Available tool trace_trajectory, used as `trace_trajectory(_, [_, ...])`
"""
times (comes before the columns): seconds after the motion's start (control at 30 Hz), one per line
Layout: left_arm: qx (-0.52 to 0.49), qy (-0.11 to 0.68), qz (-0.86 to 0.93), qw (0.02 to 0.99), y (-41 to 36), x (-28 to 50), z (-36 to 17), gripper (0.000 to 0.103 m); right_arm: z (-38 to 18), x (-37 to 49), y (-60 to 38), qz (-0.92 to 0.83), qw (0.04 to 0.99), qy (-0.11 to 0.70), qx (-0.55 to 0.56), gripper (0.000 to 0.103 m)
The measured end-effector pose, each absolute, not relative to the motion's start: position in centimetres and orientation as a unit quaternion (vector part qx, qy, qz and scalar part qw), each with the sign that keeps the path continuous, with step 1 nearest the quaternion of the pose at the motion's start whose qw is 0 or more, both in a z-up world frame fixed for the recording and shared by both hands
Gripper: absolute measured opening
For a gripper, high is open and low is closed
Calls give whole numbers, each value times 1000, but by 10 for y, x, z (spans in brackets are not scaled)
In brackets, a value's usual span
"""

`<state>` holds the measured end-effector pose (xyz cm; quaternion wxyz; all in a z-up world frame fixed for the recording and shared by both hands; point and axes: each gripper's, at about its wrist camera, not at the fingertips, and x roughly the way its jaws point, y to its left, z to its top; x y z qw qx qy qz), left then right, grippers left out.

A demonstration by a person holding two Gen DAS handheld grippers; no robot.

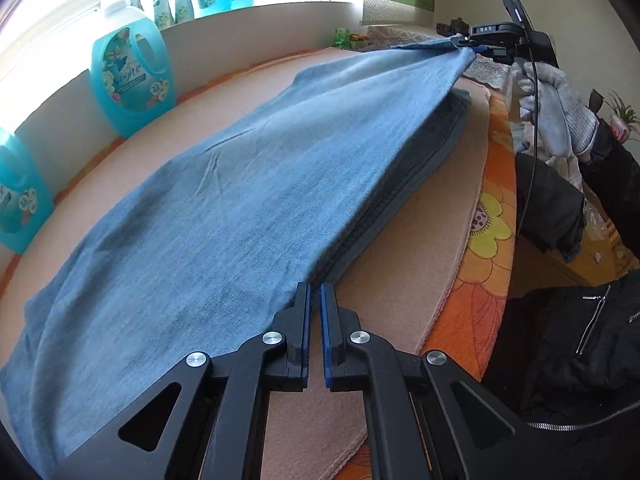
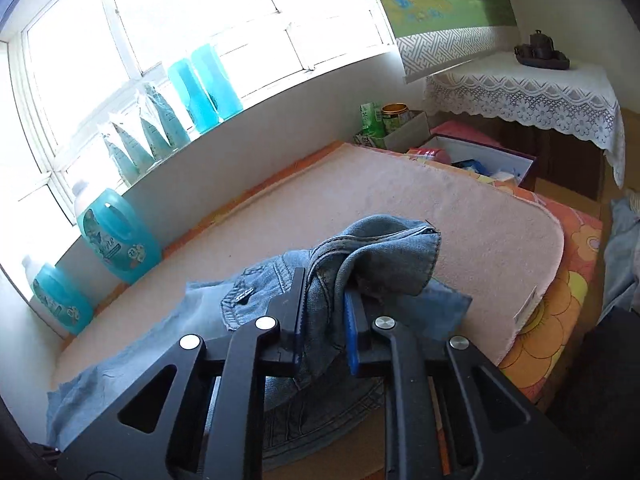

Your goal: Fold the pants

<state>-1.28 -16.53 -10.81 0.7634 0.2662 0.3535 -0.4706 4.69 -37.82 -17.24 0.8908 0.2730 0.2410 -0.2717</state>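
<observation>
Light blue denim pants [image 1: 224, 208] lie stretched across a pinkish-beige mat [image 1: 404, 236]. Their right-hand edge is raised off the mat, with folded layers showing beneath it. My left gripper [image 1: 316, 290] sits at the near end of that edge, its jaws shut on the denim. At the far end my right gripper [image 1: 466, 42], carried by a gloved hand [image 1: 560, 112], pinches the far corner up in the air. In the right wrist view the right gripper [image 2: 324, 300] is shut on a bunched waistband part of the pants [image 2: 384, 256], which drapes over its fingers above the mat [image 2: 420, 196].
Blue detergent bottles [image 1: 132, 76] [image 2: 120, 236] stand along the wall under the window. An orange floral blanket [image 1: 488, 232] [image 2: 560, 304] edges the mat. An open box of items [image 2: 480, 156] and a lace-covered table [image 2: 520, 84] are beyond. The person's black jacket [image 1: 560, 340] is at right.
</observation>
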Motion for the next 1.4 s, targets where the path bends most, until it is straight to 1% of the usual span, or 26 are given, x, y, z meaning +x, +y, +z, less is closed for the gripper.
trace_trajectory(0.07, [286,360,-471,753,-170,-16,-120,4,-189,49,-387,-270,876,272,293,16])
trace_trajectory(0.13, [283,361,-474,752,-171,-17,-121,3,-204,48,-393,-255,864,296,316,18])
trace_trajectory(0.2, [279,354,-475,756,-168,-20,-113,3,-216,46,-396,-262,851,325,319,29])
trace_trajectory(0.23, [278,351,-475,758,-167,-21,-109,3,-221,43,-400,-261,846,331,327,31])
trace_trajectory(0.27, [276,347,-478,758,-165,-23,-104,4,-224,38,-404,-257,841,334,341,36])
trace_trajectory(0.33, [277,332,-473,767,-162,-24,-94,6,-228,22,-411,-250,835,318,371,40])
trace_trajectory(0.37, [277,326,-471,772,-161,-23,-91,10,-228,14,-415,-256,835,309,377,42])
trace_trajectory(0.43, [270,325,-461,780,-161,-17,-88,17,-221,4,-425,-279,836,287,376,43])
trace_trajectory(0.47, [266,329,-458,782,-162,-13,-89,24,-216,0,-433,-287,837,275,377,43])
trace_trajectory(0.5, [263,333,-453,784,-162,-10,-90,29,-209,0,-440,-290,840,264,374,43])
trace_trajectory(0.57, [265,346,-449,780,-165,-4,-96,29,-192,17,-458,-285,851,271,347,44])
trace_trajectory(0.6, [270,348,-443,781,-166,-4,-100,29,-185,33,-468,-263,859,286,334,52])
trace_trajectory(0.7, [269,359,-434,781,-167,0,-107,29,-176,79,-491,-210,875,308,310,68])
trace_trajectory(0.77, [267,365,-428,782,-166,2,-111,29,-185,110,-506,-186,873,336,301,72])
trace_trajectory(0.87, [266,377,-420,782,-164,5,-117,29,-210,149,-518,-166,862,389,281,72])
trace_trajectory(0.93, [260,380,-417,784,-162,8,-119,32,-226,167,-519,-144,856,415,271,72])
trace_trajectory(1.0, [252,384,-415,785,-161,11,-118,33,-240,179,-517,-117,851,429,279,72])
trace_trajectory(1.07, [251,385,-412,787,-162,11,-119,34,-245,181,-515,-116,854,421,282,73])
trace_trajectory(1.1, [252,385,-411,787,-162,11,-119,34,-245,180,-513,-110,858,413,284,65])
trace_trajectory(1.13, [251,385,-410,788,-162,11,-119,34,-245,178,-509,-89,861,408,290,53])
trace_trajectory(1.17, [250,386,-410,788,-162,11,-119,34,-245,177,-503,-68,860,407,299,15])
trace_trajectory(1.2, [249,386,-410,788,-162,11,-119,34,-240,174,-494,-78,865,406,286,8])
trace_trajectory(1.23, [249,387,-410,788,-162,12,-119,34,-233,171,-482,-93,874,402,256,8])
trace_trajectory(1.27, [247,387,-410,788,-162,12,-119,35,-225,165,-472,-105,883,392,234,5])
trace_trajectory(1.3, [246,387,-408,790,-162,12,-119,37,-217,156,-468,-121,891,377,224,4])
trace_trajectory(1.4, [243,385,-407,792,-162,11,-120,37,-202,138,-474,-206,895,338,205,3])
